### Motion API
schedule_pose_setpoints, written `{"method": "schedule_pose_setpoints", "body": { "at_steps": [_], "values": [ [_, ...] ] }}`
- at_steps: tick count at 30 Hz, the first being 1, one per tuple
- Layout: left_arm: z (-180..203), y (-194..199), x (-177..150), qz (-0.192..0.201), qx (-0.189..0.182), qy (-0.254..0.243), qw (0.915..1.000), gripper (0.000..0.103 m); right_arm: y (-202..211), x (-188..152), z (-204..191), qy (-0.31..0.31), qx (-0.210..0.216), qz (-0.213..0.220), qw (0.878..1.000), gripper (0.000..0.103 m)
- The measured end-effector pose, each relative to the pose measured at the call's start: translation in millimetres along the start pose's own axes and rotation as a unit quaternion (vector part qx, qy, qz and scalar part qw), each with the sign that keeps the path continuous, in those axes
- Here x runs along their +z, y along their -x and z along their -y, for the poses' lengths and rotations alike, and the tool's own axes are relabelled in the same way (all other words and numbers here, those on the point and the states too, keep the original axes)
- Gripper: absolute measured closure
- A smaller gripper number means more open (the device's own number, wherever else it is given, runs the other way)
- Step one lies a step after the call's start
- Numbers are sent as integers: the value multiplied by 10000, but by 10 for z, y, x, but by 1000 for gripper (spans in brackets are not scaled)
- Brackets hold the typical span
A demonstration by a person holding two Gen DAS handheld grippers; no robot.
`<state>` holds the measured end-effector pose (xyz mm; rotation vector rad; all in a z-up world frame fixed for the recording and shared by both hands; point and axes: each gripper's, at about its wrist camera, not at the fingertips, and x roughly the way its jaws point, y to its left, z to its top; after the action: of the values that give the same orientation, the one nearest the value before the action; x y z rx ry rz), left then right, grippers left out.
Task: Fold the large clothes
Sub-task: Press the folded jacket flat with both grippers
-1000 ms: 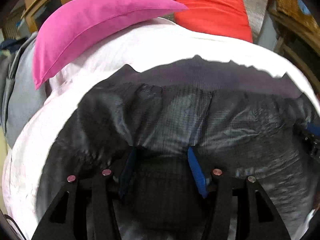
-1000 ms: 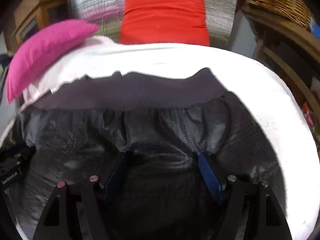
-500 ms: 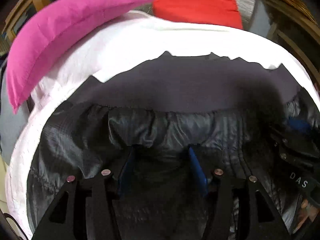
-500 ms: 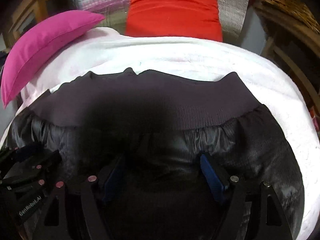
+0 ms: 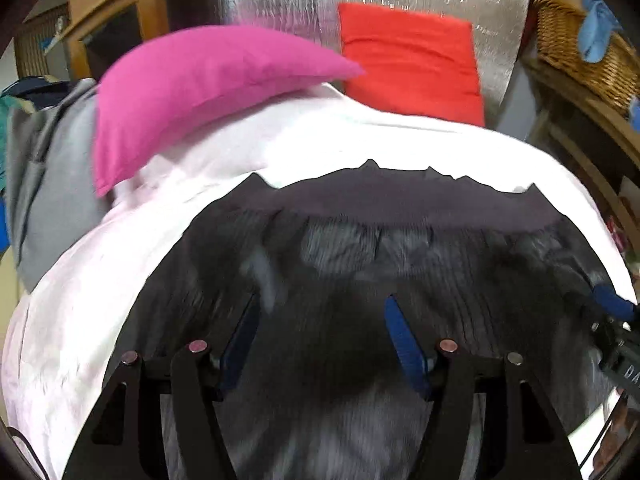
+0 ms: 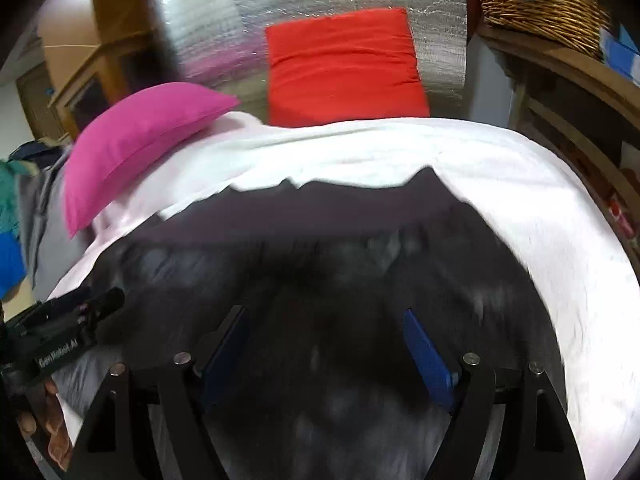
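Dark quilted jacket point(image 5: 400, 248) lies spread on a bed w/ white sheet point(image 5: 328, 136), its ribbed hem band point(image 5: 400, 200) at the far edge, toward the pillows. Left gripper point(image 5: 322, 316) sits low over the jacket, blue finger pads point(image 5: 404, 344) wide apart, nothing clamped between them; fabric just below, can't tell if tips touch it. Right gripper point(image 6: 324, 328) same pose over the jacket's right part point(image 6: 360, 272), fingers spread apart, blue pad point(image 6: 428, 356) visible on its right side, no cloth pinched; this view is motion-blurred. In the left wrist view the right gripper's tip shows at the right edge, by the jacket's side; in the right wrist view the left gripper body w/ white lettering shows at the left edge, person's hand point(image 6: 44, 420) beneath it. Pink pillow point(image 5: 192, 92) lies on the sheet at far left, red cushion point(image 5: 412, 64) upright against a silver foil panel point(image 5: 360, 0). Wicker basket point(image 6: 536, 0) on a wooden shelf at right; grey garment point(image 5: 52, 184) beside the bed's left side.
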<state>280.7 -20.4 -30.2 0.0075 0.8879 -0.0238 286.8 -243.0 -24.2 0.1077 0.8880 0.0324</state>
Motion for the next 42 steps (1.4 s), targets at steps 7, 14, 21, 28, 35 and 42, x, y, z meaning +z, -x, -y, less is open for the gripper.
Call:
{"method": "schedule_pose_setpoints", "body": {
  "at_steps": [7, 14, 21, 28, 35, 42],
  "values": [
    [113, 68, -623, 453, 363, 30, 9983, 36, 198, -768, -288, -25, -141, 493, 9987, 22],
    [193, -234, -744, 261, 736, -207, 9967, 34, -39, -894, -377, 430, -660, 457, 9958, 21],
    [151, -75, -666, 153, 594, -245, 9978, 35, -15, -784, -312, 249, -564, 338, 9975, 21],
    [-331, 195, -688, 415, 883, 480, 9941, 35, 448, -805, 214, -688, -683, 703, 9928, 21],
    [-323, 21, -827, 471, 1185, 405, 9910, 35, 224, -948, 295, -716, -1077, 611, 9897, 17],
    [-325, 24, -884, 552, 1153, 478, 9906, 34, 184, -1033, 306, -774, -1004, 584, 9902, 15]
  ]
}}
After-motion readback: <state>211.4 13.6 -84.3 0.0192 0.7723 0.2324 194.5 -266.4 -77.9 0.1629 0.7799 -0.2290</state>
